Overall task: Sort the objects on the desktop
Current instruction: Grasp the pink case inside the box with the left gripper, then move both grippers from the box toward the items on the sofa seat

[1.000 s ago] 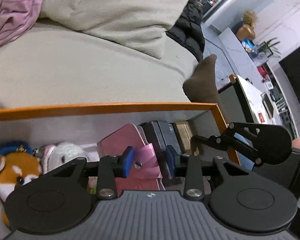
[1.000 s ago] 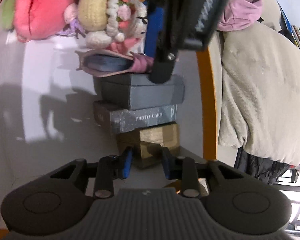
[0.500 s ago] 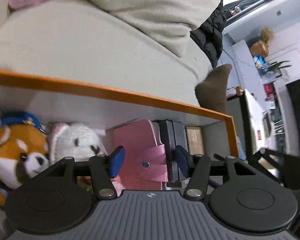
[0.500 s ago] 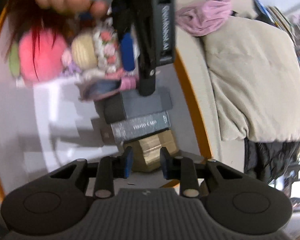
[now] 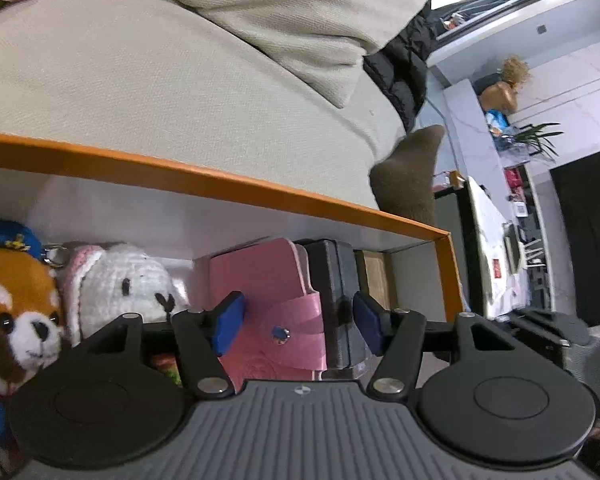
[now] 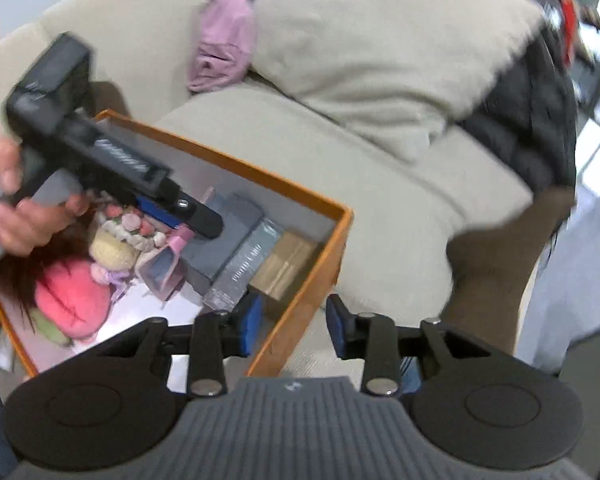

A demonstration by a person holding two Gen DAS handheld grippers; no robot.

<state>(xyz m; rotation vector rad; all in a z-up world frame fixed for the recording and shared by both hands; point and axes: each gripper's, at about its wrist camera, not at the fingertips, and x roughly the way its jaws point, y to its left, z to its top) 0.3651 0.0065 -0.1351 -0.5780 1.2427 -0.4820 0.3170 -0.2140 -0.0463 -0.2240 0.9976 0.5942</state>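
Two hand-held grippers over orange box [image 5: 228, 184], left [image 5: 296, 324] opening around pink wallet [image 5: 276, 304], right [image 6: 294, 326] closing, empty

Grey box [image 6: 242, 268]: faint lettering, blurred, unreadable. No other text.

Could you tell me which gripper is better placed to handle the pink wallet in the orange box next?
Left, probably: the left gripper is opening astride the pink wallet; the right gripper, closing and empty, sits at the orange box rim.

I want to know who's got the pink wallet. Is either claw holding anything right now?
No. The left gripper is opening around the pink wallet, pads off it. The right gripper is closing on nothing.
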